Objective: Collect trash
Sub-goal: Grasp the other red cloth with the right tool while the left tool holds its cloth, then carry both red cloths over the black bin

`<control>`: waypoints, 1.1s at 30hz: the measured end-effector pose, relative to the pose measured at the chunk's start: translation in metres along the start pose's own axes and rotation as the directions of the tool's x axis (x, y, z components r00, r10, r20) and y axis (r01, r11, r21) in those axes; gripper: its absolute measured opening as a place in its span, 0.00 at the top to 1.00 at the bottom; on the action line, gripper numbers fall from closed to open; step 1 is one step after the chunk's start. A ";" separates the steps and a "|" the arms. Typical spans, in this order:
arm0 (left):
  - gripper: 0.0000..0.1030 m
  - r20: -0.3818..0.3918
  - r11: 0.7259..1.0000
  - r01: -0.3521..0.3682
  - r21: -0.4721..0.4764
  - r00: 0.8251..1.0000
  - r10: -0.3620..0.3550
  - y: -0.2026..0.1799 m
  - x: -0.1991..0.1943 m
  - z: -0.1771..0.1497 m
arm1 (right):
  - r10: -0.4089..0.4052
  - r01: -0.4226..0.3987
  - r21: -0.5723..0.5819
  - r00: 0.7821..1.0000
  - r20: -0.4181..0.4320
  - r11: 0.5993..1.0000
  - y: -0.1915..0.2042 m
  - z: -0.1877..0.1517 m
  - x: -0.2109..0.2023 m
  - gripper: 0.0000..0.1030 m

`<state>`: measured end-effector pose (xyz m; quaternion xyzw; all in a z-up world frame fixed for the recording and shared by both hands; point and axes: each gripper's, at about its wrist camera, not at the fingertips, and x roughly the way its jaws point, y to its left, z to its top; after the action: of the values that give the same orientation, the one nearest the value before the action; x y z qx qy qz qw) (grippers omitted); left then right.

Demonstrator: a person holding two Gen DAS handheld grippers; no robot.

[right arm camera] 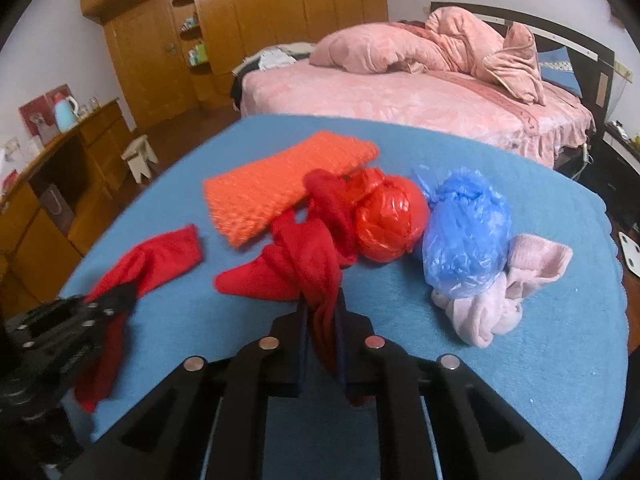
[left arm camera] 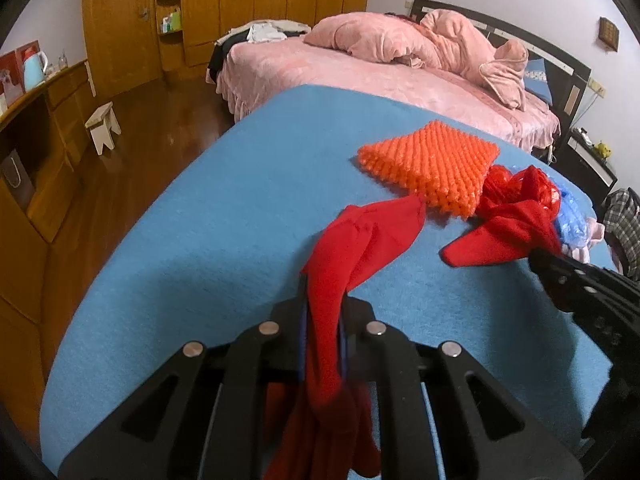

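The work surface is a table covered with a light blue felt cloth [right arm camera: 500, 368], and it stands in a bedroom. Behind it is a bed with a pink velvet cover [right arm camera: 400, 96] and a crumpled pink quilt [left arm camera: 400, 40]. Tall wooden wardrobes [left arm camera: 256, 4] fill the far wall, and the floor is brown wood [left arm camera: 152, 120] with a small pale stool [left arm camera: 103, 125] on it. A low wooden cabinet with a light blue kettle [right arm camera: 66, 114] is on the left side.

The left gripper [left arm camera: 323, 300] has its jaws nearly closed, pinching a red fabric sock [left arm camera: 360, 240] that lies ahead of the jaws and hangs down behind them. The right gripper [right arm camera: 322, 312] is clamped tight on a second red fabric sock [right arm camera: 304, 264], which spreads in front of its jaws.

Just beyond this sock lies a crumpled red plastic bag [right arm camera: 390, 220], and to the right of the jaws a crumpled blue plastic bag [right arm camera: 468, 232] touches a pale pink sock [right arm camera: 500, 300]. Further ahead, to the left, an orange knitted square mat [right arm camera: 280, 196] lies flat on the cloth.
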<state>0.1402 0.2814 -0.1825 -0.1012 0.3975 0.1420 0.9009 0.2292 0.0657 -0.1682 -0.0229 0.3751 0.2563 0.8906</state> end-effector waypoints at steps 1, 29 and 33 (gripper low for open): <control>0.90 0.014 1.000 0.003 0.000 1.000 -0.003 -0.001 -0.004 0.000 | 0.009 -0.009 0.005 1.000 0.018 1.000 -0.003 0.002 -0.009 0.89; 0.90 0.168 0.951 0.243 0.193 0.946 -0.276 -0.142 -0.123 -0.010 | -0.074 0.029 0.180 0.966 0.246 0.983 -0.096 -0.023 -0.178 0.89; 0.90 0.169 0.934 0.275 0.227 0.934 -0.316 -0.167 -0.134 -0.013 | -0.116 0.065 0.192 0.956 0.271 0.979 -0.112 -0.031 -0.202 0.89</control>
<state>0.1013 0.0968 -0.0795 -0.0544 0.2961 -0.0266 0.9532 0.1436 -0.1268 -0.0701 0.0777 0.2652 0.1805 0.9439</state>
